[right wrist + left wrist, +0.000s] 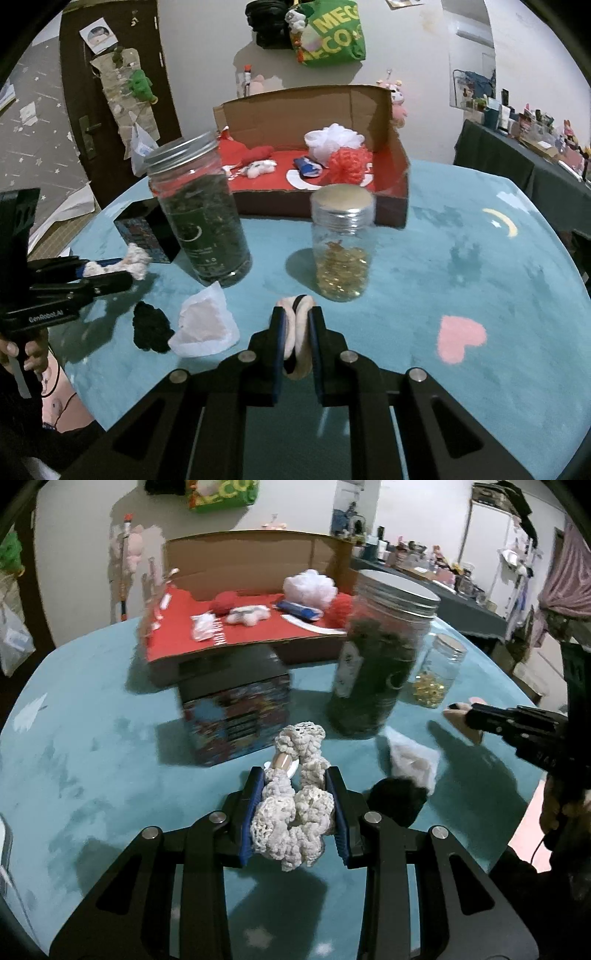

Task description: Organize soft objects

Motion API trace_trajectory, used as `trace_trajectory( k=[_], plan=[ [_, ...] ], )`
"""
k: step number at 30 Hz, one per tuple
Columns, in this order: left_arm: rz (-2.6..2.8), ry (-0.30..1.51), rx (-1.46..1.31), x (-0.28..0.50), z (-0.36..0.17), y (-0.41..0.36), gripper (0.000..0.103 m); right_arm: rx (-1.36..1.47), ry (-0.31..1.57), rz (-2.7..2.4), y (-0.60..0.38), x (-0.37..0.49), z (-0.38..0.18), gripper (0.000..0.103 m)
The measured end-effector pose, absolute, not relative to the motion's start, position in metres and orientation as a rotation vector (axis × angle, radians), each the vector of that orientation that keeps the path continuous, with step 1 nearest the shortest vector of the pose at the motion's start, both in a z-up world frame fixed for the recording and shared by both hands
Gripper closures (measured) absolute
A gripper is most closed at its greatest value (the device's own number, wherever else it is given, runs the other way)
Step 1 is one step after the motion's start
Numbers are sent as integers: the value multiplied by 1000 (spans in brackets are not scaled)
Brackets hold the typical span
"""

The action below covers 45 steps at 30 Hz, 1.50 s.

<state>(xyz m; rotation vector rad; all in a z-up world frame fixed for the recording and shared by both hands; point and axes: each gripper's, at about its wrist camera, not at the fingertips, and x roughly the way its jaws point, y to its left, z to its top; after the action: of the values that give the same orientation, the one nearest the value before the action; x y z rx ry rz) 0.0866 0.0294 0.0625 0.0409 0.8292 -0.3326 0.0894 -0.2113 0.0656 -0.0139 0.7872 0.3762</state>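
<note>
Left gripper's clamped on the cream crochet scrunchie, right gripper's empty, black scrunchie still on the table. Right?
Not quite: the right gripper isn't empty. The right wrist view shows it shut on a pink hair tie. The left gripper does clamp the cream crochet scrunchie, and the black scrunchie lies on the table.

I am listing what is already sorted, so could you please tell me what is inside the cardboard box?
Inside the cardboard box: a white mesh puff, an orange-red puff, a small white plush, a blue packet. Its near wall hides anything lower.
</note>
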Motion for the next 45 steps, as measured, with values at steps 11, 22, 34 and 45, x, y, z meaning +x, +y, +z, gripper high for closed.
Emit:
trace_trajectory(
  k=[11,22,34,45],
  plan=[
    [-203,841,25,81,64,77,71,4,799,319,-241,92,69,89],
    [-163,866,10,113,58,110,71,12,802,283,-260,113,74,89],
    [-250,852,44,150,67,124,71,55,810,337,-276,156,84,89],
    [-354,826,88,176,85,123,71,42,813,410,-270,184,95,89]
  ],
)
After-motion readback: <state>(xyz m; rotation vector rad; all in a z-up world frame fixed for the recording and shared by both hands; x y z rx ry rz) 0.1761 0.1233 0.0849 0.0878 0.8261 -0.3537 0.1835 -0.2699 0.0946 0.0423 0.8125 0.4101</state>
